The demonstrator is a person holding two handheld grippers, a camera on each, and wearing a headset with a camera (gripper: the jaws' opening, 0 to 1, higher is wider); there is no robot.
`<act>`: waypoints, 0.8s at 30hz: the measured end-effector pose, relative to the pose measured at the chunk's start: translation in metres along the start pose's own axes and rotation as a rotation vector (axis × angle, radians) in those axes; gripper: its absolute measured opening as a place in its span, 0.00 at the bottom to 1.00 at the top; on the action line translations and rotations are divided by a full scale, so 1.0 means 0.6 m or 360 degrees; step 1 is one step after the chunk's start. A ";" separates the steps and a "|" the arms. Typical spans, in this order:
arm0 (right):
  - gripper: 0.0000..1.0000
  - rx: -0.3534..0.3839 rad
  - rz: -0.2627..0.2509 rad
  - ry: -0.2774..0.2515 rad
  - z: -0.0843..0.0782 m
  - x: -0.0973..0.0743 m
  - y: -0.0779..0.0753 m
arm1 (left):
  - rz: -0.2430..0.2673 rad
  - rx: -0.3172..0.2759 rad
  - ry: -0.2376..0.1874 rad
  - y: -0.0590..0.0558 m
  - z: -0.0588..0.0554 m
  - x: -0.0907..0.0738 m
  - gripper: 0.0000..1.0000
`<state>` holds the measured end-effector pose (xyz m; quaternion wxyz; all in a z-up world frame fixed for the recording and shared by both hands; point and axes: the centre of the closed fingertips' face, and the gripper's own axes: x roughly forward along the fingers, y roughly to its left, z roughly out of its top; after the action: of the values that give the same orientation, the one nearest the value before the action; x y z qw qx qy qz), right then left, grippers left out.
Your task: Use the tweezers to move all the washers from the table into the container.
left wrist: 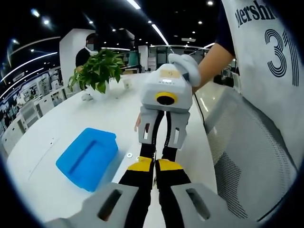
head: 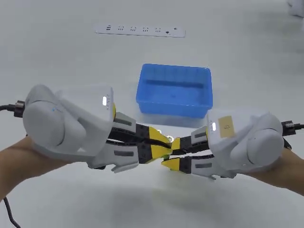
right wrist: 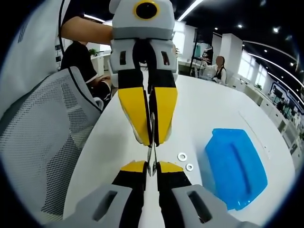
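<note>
Where the tweezers point: the tweezers (right wrist: 150, 154) run lengthwise from one gripper straight into the other, along both sets of jaws; which end is the tip I cannot tell.
Tweezers, look: a thin silvery metal strip seen edge-on, with a short bare stretch showing between the yellow jaw pads.
Tweezers, place: held above the bench (head: 71, 57), just on the person's side of the container.
Left gripper (right wrist: 152, 138): jaws drawn together, clamped on one end of the tweezers.
Right gripper (right wrist: 152, 166): jaws drawn together on the other end, tip to tip with the left gripper.
Washers: two small silvery rings (right wrist: 182, 156) (right wrist: 189, 167) lie flat on the bench, near each other, between the grippers and the container.
Container (right wrist: 235, 166): a blue rectangular tray, open side up, beyond the washers.
Around: a white power strip (head: 140, 30) lies past the container; a potted plant (left wrist: 97, 71) stands at the far end of the bench; a mesh chair (right wrist: 42, 156) sits beside the bench.
In the way: in the head view the gripper jaws partly hide the washers.
</note>
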<state>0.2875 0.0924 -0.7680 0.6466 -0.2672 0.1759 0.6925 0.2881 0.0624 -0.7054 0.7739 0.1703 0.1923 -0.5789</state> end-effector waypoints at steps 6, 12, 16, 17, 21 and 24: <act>0.10 -0.0039 -0.0032 -0.0018 0.022 0.016 -0.020 | 0.0023 -0.0001 0.0027 0.017 -0.005 -0.026 0.06; 0.11 -0.0056 -0.0084 -0.0026 0.033 0.034 -0.043 | 0.0083 -0.0019 0.0044 0.046 -0.021 -0.048 0.06; 0.11 -0.0057 -0.0111 -0.0002 0.031 0.042 -0.060 | 0.0104 -0.0016 0.0056 0.064 -0.031 -0.051 0.06; 0.11 -0.0059 -0.0119 0.0002 0.031 0.044 -0.064 | 0.0107 -0.0019 0.0056 0.067 -0.032 -0.052 0.06; 0.11 -0.0058 -0.0138 0.0012 0.032 0.051 -0.075 | 0.0130 -0.0034 0.0055 0.080 -0.037 -0.054 0.06; 0.11 -0.0035 -0.0142 0.0012 0.029 0.056 -0.083 | 0.0139 -0.0031 0.0061 0.086 -0.041 -0.052 0.06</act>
<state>0.3336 0.1346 -0.7691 0.6732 -0.2847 0.1586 0.6638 0.3272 0.1144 -0.7089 0.7962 0.1822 0.2052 -0.5392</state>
